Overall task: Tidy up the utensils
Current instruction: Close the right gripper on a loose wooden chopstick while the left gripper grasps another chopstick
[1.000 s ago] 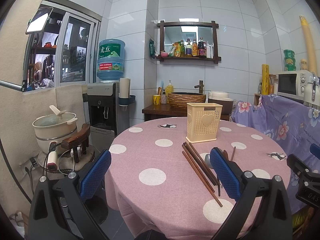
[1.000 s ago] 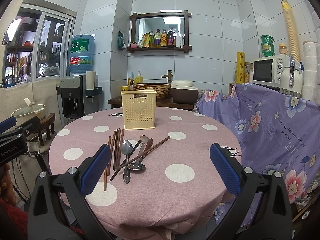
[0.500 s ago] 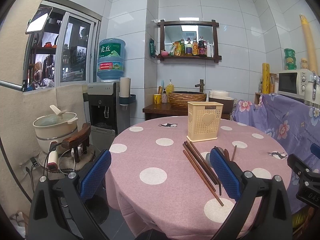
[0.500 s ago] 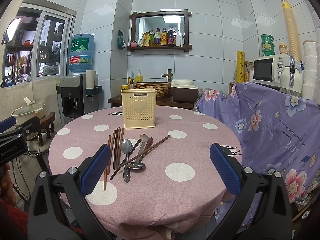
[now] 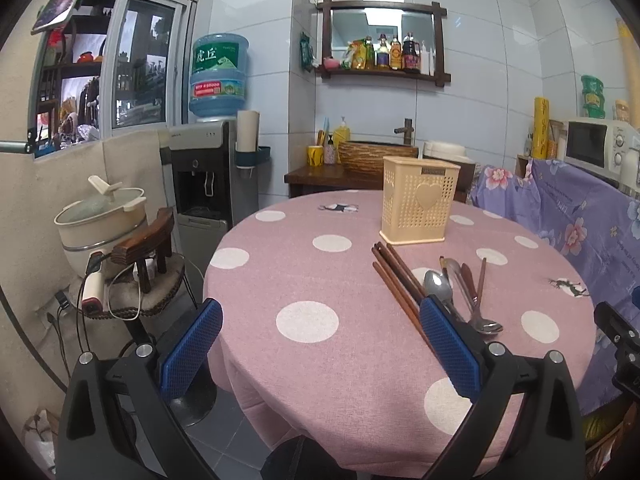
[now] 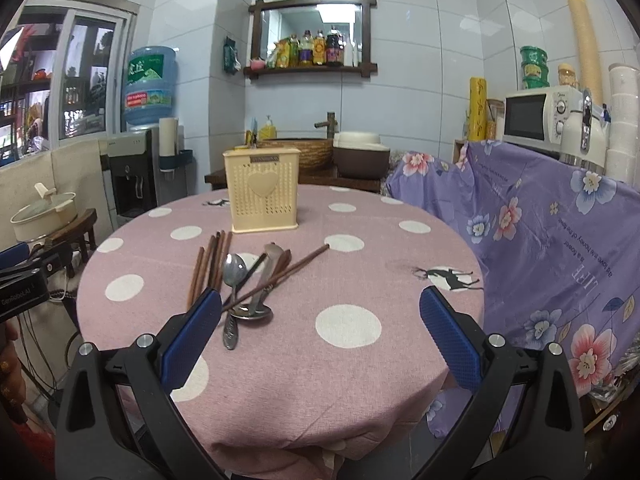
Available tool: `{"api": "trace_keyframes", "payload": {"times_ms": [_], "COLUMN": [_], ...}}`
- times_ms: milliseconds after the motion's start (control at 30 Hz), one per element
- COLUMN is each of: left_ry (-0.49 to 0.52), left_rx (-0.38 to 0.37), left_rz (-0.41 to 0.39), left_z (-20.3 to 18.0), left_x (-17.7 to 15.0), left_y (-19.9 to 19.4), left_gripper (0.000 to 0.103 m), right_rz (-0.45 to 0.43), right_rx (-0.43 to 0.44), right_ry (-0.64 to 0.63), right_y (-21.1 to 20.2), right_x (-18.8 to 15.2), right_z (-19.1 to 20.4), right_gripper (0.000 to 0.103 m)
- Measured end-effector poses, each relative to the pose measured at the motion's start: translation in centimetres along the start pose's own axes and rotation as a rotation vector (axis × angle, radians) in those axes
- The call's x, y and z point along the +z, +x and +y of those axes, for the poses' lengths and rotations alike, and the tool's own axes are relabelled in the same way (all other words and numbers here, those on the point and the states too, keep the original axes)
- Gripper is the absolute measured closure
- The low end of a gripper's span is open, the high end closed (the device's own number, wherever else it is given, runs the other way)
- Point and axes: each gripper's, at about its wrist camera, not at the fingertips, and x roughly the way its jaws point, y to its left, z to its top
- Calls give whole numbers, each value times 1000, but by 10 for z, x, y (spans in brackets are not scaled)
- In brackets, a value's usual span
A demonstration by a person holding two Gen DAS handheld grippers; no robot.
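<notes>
A cream perforated utensil holder (image 6: 262,192) (image 5: 418,204) stands upright at the far side of the round pink polka-dot table (image 6: 360,360) (image 5: 280,280). In front of it lie several brown chopsticks (image 6: 210,260) (image 5: 394,276), metal spoons (image 6: 234,272) (image 5: 438,284) and one chopstick (image 6: 296,270) lying across them. My left gripper (image 5: 320,344) is open and empty, with its right pad next to the chopsticks' near ends. My right gripper (image 6: 320,332) hovers open and empty over the table's near side, just right of the pile.
A purple floral cloth (image 6: 540,240) covers furniture to the right, with a microwave (image 6: 536,118) on it. Left of the table are a stool with a pot (image 5: 104,220) and a water dispenser (image 5: 208,168). A wooden counter with a basin (image 6: 308,152) stands behind the table.
The left gripper has shifted slightly left, so the spoons now show past its right finger. The right gripper has moved forward over the table toward the pile. Both stay open.
</notes>
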Motion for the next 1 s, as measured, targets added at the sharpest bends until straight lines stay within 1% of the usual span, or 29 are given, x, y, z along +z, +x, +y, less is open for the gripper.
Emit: {"api": "trace_keyframes", "payload": {"times_ms": [100,233,333,433,533,600,667,733,800,867,1000], "left_ry": [7,29,22,15,33,51,68,59,43,53,81], "left_rx": [-29,-47,-82,-137,-156,-155,-155,-161,-178,-183,-156], "left_rz": [45,138,205,260,341,378,408,443,474,491,525], "left_z": [-1,-4,-4,-10,-24,-33,-39,-43,-47,-53,-59], "left_x": [-4,-2,4,10,12,12,13,15,16,15,8], "left_y": [15,45,68,89,114,128,140,151,161,168,180], "left_gripper": [5,5,11,16,24,32,36,37,39,40,45], "right_rz": [34,76,116,146,179,208,251,284,292,287,275], "right_rx": [2,-2,-2,7,31,35,30,37,29,28,40], "right_ry": [16,23,17,2,5,11,25,64,80,73,56], "right_y": [15,36,53,69,86,101,118,132,141,144,146], "right_x": [-2,0,2,3,6,9,13,20,25,29,31], "right_z": [-6,-10,-11,-8,-6,-7,-10,-15,-17,-14,-5], "right_gripper": [5,5,5,5,5,5,6,9,9,9,9]}}
